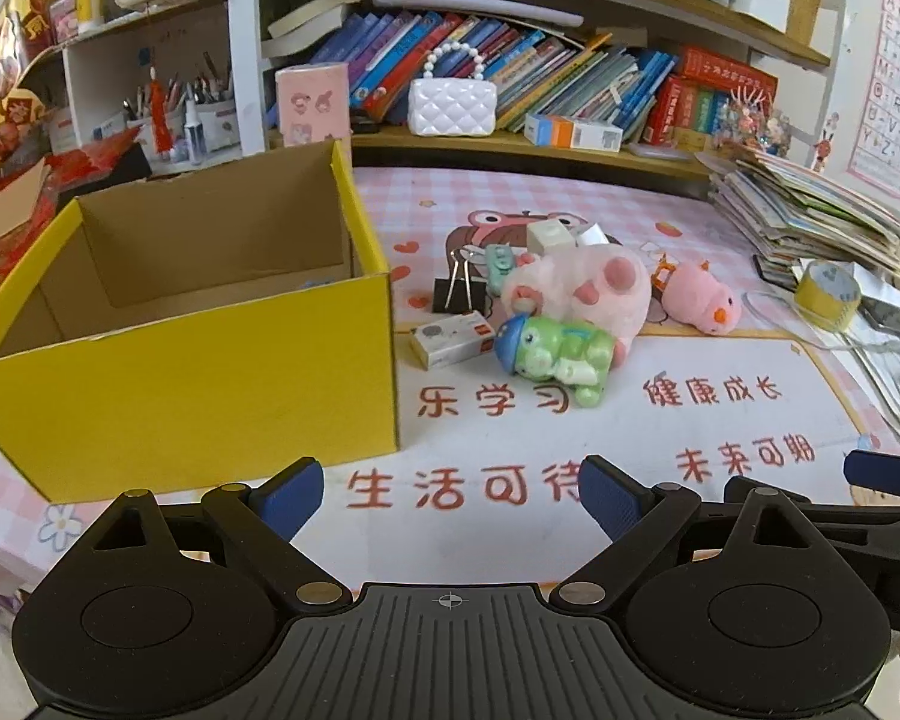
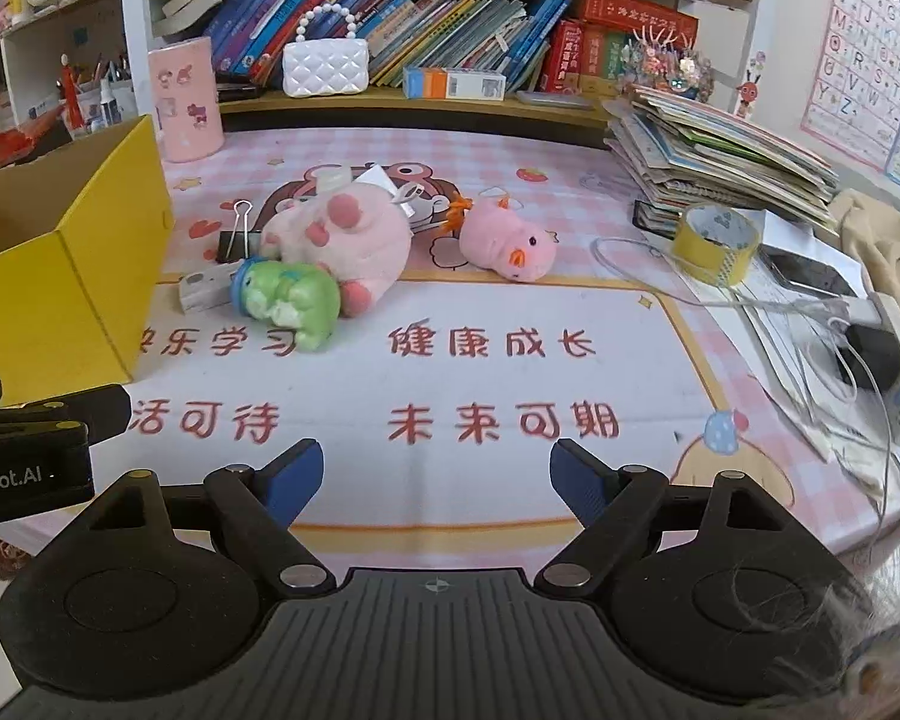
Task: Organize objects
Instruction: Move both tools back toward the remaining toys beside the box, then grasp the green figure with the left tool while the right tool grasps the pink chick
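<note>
On the left of the counter [image 1: 630,432] stands the open yellow cardboard box [image 1: 210,384], and just right of it lie the toys in 1 heap: a green plastic frog figure with blue cap [image 1: 555,354] against a big pink plush pig [image 1: 582,288], then a smaller pink plush pig [image 1: 702,297]. The left gripper [image 1: 450,495] and right gripper [image 2: 435,474] both hang wide open and hold nothing, near the front edge. I think it is best to take the frog first with the left gripper, closing across its body, and lift it clear before going over the box wall.
</note>
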A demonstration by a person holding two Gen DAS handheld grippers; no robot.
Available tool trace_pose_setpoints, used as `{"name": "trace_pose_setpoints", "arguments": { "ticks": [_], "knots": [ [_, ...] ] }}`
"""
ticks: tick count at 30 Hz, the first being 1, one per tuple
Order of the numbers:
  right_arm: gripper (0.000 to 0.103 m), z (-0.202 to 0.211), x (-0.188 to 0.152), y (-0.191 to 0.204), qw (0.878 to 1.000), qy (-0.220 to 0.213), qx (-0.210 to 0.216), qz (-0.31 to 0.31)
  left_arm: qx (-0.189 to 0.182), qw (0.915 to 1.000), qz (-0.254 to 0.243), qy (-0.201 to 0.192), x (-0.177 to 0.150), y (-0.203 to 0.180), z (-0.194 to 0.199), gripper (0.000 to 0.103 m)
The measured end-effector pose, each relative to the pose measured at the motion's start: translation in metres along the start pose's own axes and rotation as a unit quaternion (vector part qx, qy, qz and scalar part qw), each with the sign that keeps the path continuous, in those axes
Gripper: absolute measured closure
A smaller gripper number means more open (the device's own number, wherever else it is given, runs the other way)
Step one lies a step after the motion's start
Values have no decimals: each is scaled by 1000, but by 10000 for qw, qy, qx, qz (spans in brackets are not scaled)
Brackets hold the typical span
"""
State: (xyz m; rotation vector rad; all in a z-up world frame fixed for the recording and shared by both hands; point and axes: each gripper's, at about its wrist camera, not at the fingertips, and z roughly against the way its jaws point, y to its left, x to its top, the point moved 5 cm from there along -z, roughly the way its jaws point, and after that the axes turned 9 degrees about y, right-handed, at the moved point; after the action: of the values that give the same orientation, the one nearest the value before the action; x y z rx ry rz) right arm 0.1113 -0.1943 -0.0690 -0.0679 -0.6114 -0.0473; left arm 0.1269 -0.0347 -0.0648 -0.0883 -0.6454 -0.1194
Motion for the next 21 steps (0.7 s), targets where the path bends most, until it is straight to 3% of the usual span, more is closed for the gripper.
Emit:
{"name": "trace_pose_setpoints", "arguments": {
  "ticks": [21],
  "knots": [
    [21,-43,47,-31,9979,134,553,316,379,9985,383,80,29,-30,-30,9]
  ]
}}
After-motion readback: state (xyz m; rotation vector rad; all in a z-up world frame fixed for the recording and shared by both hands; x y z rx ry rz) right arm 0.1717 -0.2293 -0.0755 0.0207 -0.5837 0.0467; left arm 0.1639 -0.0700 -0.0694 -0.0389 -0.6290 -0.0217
